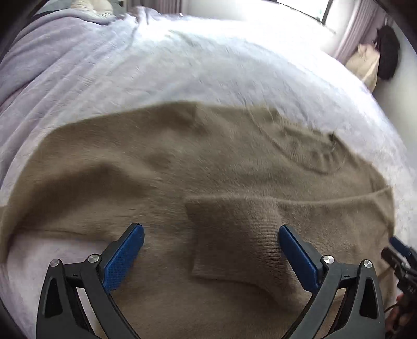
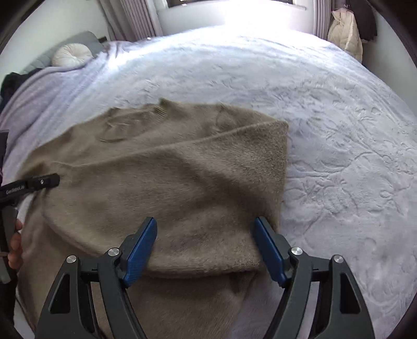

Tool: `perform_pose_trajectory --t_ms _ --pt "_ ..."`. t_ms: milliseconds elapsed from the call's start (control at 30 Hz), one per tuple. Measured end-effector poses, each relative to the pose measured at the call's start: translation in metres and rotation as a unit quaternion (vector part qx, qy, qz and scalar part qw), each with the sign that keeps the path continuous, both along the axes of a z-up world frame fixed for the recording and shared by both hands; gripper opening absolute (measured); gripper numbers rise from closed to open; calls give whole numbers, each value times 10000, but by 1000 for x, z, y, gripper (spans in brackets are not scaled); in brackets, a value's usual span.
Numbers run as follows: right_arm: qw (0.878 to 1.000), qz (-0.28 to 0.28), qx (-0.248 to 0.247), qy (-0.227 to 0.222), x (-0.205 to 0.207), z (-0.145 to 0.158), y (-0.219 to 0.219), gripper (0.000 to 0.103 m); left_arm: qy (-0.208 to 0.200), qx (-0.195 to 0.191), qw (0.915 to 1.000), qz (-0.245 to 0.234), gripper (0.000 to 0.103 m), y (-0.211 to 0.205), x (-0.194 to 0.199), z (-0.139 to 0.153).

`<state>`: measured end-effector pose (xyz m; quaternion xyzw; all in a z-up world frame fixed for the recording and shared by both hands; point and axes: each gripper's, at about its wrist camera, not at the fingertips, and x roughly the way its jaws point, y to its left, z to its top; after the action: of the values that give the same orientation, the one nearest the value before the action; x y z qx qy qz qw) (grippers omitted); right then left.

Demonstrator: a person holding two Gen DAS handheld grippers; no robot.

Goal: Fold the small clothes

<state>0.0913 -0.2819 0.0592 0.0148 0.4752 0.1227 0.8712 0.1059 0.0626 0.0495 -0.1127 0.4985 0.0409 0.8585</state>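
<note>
Right wrist view shows the sweater [image 2: 166, 167] spread on the bed [image 2: 338, 130] near its front edge, its folded side running away from you; your right gripper [image 2: 206, 247] hangs over it, jaws apart and empty.

A pale lavender fleece blanket [image 2: 325, 109] covered the bed, wrinkled toward the left. A round white cushion [image 2: 71, 54] sat at the far left against a grey headboard [image 2: 52, 49]. Pinkish curtains [image 2: 138, 20] hung by the bright window, with what looked like a cream coat [image 2: 345, 34] hanging at the far right.
</note>
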Motion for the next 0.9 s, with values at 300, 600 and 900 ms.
perform_pose_trajectory --t_ms 300,600,900 --pt "9971 741 -68 -186 -20 23 66 80 220 -407 9989 -118 103 1 -13 -22" --pt "9861 1651 2 -173 -49 17 119 80 140 345 9958 835 103 80 -14 -6" --pt "9105 2257 -3038 -1665 -44 -11 258 79 125 -449 9958 785 103 109 -44 -18"
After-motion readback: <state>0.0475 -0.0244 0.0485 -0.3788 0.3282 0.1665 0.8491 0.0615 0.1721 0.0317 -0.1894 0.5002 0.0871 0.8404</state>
